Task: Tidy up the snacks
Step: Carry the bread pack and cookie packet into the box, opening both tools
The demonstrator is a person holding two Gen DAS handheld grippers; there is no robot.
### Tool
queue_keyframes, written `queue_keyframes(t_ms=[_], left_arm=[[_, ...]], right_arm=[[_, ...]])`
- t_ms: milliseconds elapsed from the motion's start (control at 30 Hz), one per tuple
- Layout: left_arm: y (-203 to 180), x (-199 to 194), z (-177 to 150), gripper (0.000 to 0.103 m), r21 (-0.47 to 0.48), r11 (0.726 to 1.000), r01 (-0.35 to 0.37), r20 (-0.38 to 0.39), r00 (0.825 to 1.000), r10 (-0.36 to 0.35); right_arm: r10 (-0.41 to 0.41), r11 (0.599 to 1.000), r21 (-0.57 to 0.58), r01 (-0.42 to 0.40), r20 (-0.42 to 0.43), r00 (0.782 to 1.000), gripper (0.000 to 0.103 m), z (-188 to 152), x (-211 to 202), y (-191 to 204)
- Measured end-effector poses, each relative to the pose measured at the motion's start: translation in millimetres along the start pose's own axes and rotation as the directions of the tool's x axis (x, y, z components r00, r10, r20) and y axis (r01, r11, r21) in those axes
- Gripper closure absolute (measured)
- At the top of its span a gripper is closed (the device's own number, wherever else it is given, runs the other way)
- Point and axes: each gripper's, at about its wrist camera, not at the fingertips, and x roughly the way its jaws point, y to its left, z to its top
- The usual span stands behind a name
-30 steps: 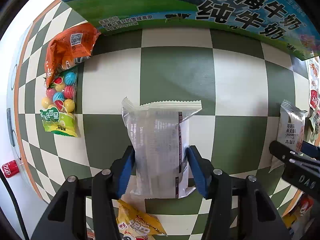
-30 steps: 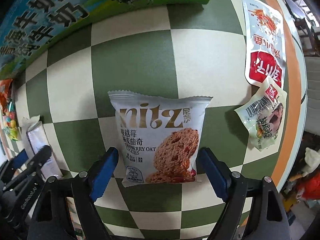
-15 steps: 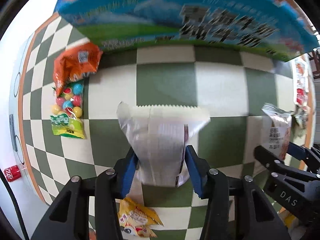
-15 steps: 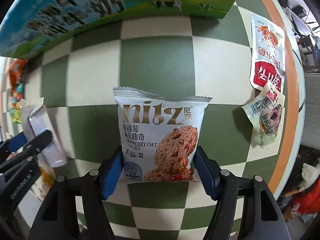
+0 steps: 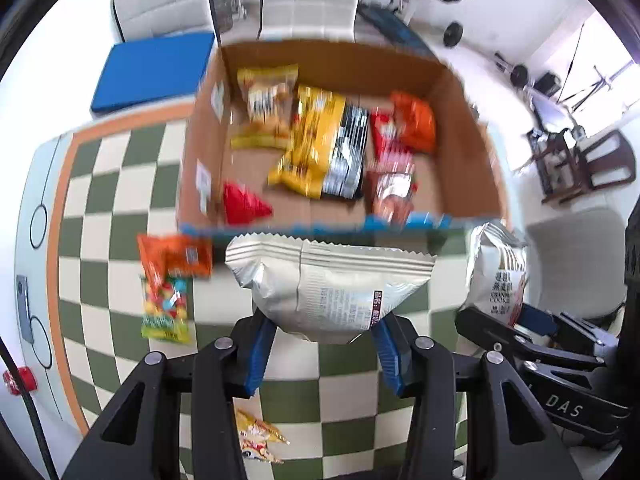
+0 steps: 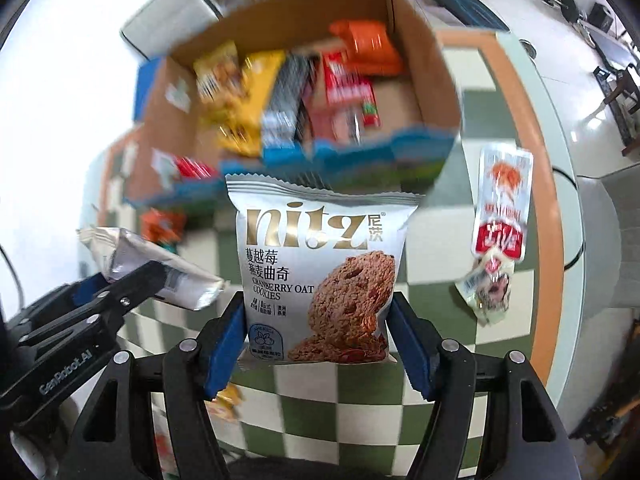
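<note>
My left gripper (image 5: 322, 340) is shut on a silver snack packet (image 5: 328, 280), seen back side up, held above the checkered table in front of the cardboard box (image 5: 464, 92). My right gripper (image 6: 316, 336) is shut on a silver Nitz cranberry oat cookie packet (image 6: 316, 264), also lifted before the box (image 6: 420, 64). The box holds several snack bags in yellow, orange, red and black. Each gripper shows in the other's view: the right one in the left wrist view (image 5: 516, 320), the left one in the right wrist view (image 6: 132, 280).
On the green-and-white checkered table (image 5: 120, 184) lie an orange bag (image 5: 176, 254), a candy-ball bag (image 5: 166, 308) and a small yellow packet (image 5: 258, 436). Right of the box lie a red-and-white pouch (image 6: 504, 208) and a smaller pouch (image 6: 490, 292). Chairs and gym gear stand beyond.
Both grippers have risen with their packets, from low over the table to above box-rim height; the box's inside now shows. The right gripper closed on the cookie packet.
</note>
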Motion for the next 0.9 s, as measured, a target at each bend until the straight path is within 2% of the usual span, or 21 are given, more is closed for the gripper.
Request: queue_keyframes(t_ms=[100,200,333,467,567,667,900], left_arm=[[3.0,-9.5,28.6,0.060,0.002,1.000,0.005,0.023,1.000,-0.005],[11.3,-6.7,63.4,0.060,-0.004,1.000,-0.014,0.036,0.999,0.014],[27.7,16.8,110.1,0.060,-0.007,0.998,-0.065,0.005,0.998,0.065],[42.1,55.9,148.5,0.060,-0.005,0.993,-0.120,-0.056,0.991,0.119],[49.5,86.7,167.0,0.060,0.009,0.989,-0.145,-0.120,0.982,0.145],[55.1,112.4,177.1,0.060,0.026,0.985,-0.170,-0.172,0.970,0.172],[64.9,154.4,184.1,0.058,0.044,0.978,-0.203,-0.272,0.940,0.208]], right_arm=[[0.036,0.999,0.003,-0.036,0.043,0.998,0.032,21.4,-33.7,0.2],[0.039,0.999,0.008,-0.040,0.070,0.997,0.032,53.7,-49.4,-1.9],[-0.008,1.000,0.016,0.007,0.080,0.997,0.032,93.2,-44.3,-5.1],[-0.046,0.998,0.044,0.044,0.036,0.998,0.032,128.9,-19.5,-12.0],[-0.092,0.994,0.054,0.091,0.008,0.996,0.032,146.4,4.4,-18.3],[-0.103,0.991,0.083,0.105,-0.032,0.994,0.032,156.9,25.8,-27.6],[-0.129,0.983,0.121,0.139,-0.084,0.988,0.032,168.3,60.1,-48.3]])
